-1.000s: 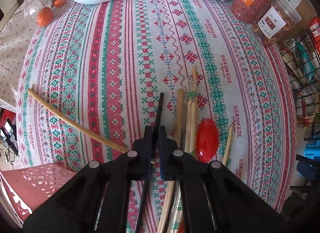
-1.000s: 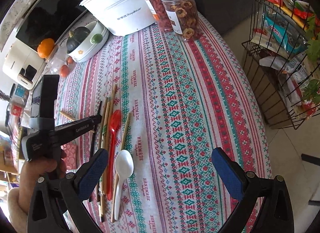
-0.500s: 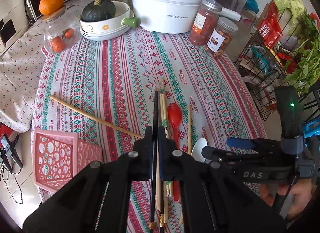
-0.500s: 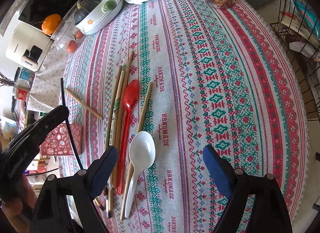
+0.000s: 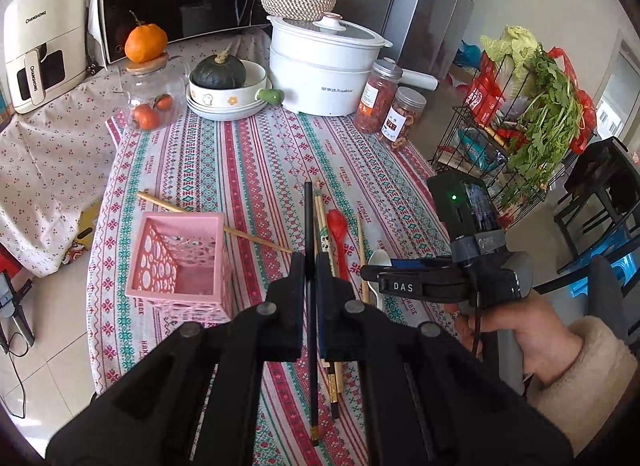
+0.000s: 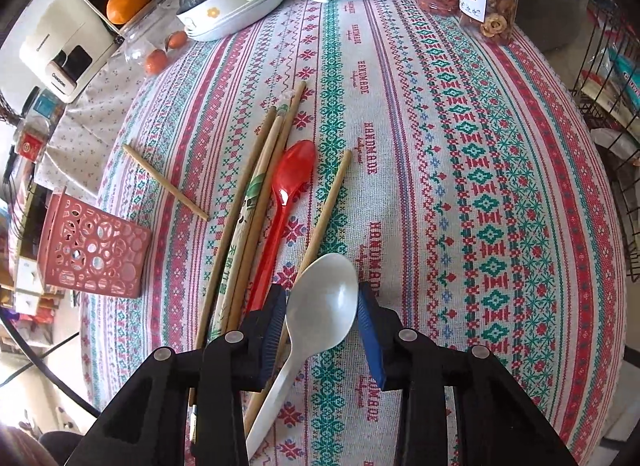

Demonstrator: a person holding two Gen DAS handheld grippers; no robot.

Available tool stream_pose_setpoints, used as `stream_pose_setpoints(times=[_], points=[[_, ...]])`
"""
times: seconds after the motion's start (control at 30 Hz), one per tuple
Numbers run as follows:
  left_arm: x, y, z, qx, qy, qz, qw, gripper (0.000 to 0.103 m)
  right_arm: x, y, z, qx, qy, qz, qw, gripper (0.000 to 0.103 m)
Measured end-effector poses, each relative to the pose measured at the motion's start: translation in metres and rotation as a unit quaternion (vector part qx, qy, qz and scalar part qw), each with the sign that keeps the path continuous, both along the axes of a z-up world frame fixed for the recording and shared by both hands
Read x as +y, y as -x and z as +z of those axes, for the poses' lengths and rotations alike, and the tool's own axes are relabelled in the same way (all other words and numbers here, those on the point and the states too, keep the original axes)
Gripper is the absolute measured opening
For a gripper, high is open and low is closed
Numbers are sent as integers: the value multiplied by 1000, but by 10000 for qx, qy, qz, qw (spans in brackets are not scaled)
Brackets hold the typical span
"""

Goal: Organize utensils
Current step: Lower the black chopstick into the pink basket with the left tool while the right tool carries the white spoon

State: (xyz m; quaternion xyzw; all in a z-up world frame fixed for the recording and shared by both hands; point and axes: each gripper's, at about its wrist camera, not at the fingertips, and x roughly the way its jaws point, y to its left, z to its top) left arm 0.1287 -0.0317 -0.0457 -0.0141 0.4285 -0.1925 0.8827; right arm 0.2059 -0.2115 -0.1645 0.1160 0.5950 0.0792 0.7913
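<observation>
1. The left gripper [image 5: 307, 278] is raised above the table, its jaws pinched tight on a black chopstick [image 5: 309, 225]. The stick runs along the gripper's own line, its tip toward 12 o'clock and its gold-banded end toward 6 o'clock in the left wrist view.
2. The right gripper [image 6: 322, 304] sits low over the cloth, jaws partly apart, with its blue pads [image 6: 370, 330] on either side of the bowl of a white spoon [image 6: 320, 306]. Whether the pads touch the bowl, I cannot tell. A hand [image 5: 532, 330] in a fleece cuff holds this gripper's grip.
3. The table wears a striped tablecloth [image 6: 460, 145] in red, green and white. At 12 o'clock stand a white steamer pot [image 5: 324, 69], two jars [image 5: 394, 105] and a bowl holding a dark squash [image 5: 218, 71]. A wire rack [image 5: 500, 133] of greens stands at 2 o'clock.
4. A pink basket [image 5: 180, 262] stands upright at 9 o'clock of the left gripper.
5. The white spoon lies bowl-up, handle toward 7 o'clock. Beside it at 10 o'clock lie a red spoon [image 6: 288, 189] and a bundle of wooden chopsticks [image 6: 256, 185], all pointing toward 1 o'clock. One loose wooden chopstick [image 6: 164, 181] lies apart, slanting from 10 to 4 o'clock.
</observation>
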Motion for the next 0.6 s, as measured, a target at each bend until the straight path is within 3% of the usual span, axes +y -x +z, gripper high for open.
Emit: stream_pose_setpoints(times=[0.13, 0.33, 0.6], points=[[5, 15, 18, -312, 75, -51, 9995, 6, -9, 12, 8, -166, -68, -75, 9998, 36], [21, 39, 50, -801, 283, -66, 9964, 6, -16, 42, 54, -804, -205, -73, 9965, 35], [48, 54, 96, -1767, 731, 314, 9811, 6, -7, 64, 117, -1843, -168, 38, 9827, 35]])
